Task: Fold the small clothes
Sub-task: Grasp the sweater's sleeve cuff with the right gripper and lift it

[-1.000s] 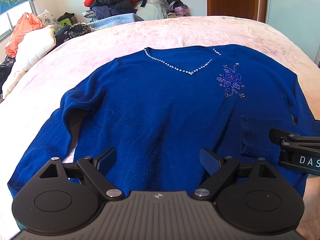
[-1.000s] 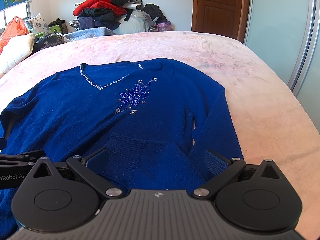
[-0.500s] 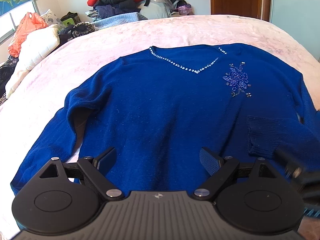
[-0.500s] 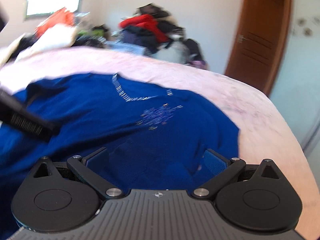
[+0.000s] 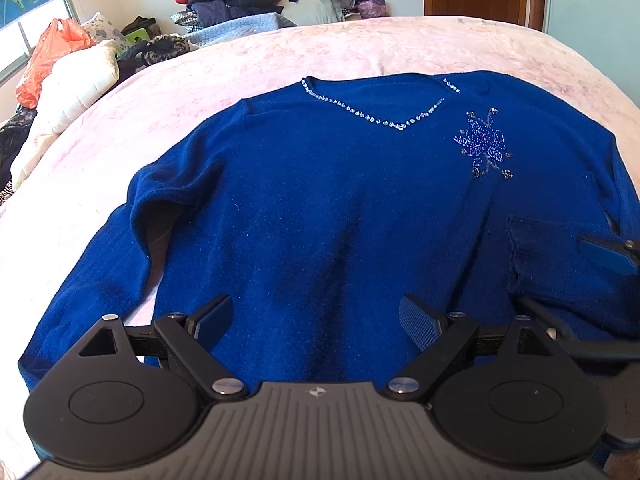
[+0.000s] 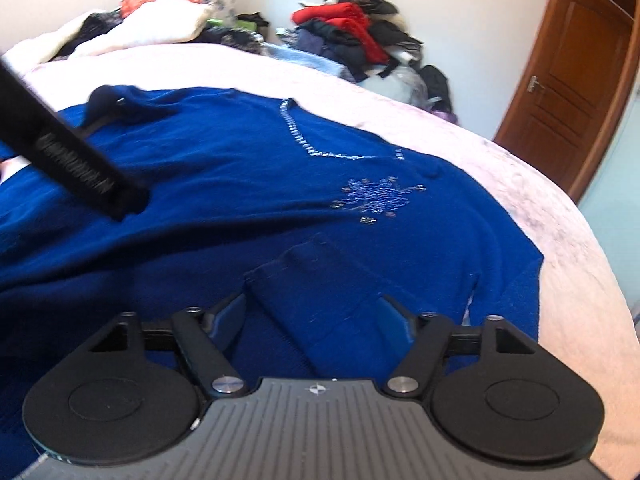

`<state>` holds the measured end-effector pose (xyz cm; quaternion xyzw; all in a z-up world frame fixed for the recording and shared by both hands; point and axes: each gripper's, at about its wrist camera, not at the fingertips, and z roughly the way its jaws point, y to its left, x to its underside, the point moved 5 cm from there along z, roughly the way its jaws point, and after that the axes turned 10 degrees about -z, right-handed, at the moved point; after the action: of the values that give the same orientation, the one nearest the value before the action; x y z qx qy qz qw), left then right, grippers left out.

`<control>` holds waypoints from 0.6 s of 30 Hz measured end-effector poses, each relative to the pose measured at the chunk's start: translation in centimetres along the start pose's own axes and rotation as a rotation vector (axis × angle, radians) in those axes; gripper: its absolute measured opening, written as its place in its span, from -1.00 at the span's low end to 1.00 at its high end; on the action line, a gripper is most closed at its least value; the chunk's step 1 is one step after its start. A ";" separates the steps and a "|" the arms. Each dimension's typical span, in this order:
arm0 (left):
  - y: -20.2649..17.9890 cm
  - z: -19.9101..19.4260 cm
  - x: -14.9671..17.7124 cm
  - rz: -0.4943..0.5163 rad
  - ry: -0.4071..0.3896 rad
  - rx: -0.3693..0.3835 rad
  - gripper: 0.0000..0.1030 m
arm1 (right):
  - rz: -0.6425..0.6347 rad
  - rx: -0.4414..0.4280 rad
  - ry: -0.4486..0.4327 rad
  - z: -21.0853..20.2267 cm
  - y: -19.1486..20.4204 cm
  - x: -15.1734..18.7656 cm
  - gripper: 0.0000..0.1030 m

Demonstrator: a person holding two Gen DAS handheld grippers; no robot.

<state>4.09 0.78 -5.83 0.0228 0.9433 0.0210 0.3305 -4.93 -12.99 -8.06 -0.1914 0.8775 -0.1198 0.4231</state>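
Left wrist view: the blue sweater lies flat on the pink bed, and the left hand-held gripper hangs released above its hem. Right wrist view: the right hand-held gripper is spread, its fingers either side of the folded-in sleeve cuff.

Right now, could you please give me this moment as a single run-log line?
stage: pre-grasp | blue sweater: flat on bed | right sleeve cuff: folded onto body | left gripper: open, at hem | right gripper: open, around cuff
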 end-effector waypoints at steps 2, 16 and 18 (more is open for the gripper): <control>0.0 0.2 0.1 0.000 0.007 -0.001 0.76 | 0.023 -0.011 -0.017 0.4 -0.2 0.0 0.05; 0.3 0.5 0.2 -0.019 0.023 0.007 0.76 | 0.589 0.199 -0.239 -8.5 -16.6 6.4 -0.83; 0.0 0.1 0.4 -0.022 0.018 0.040 0.76 | 0.661 0.306 -0.238 -10.8 -20.2 9.2 -0.83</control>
<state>3.86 0.80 -6.12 0.0189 0.9466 -0.0012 0.3218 -13.90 -34.65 -0.30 0.1546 0.8087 -0.0835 0.5614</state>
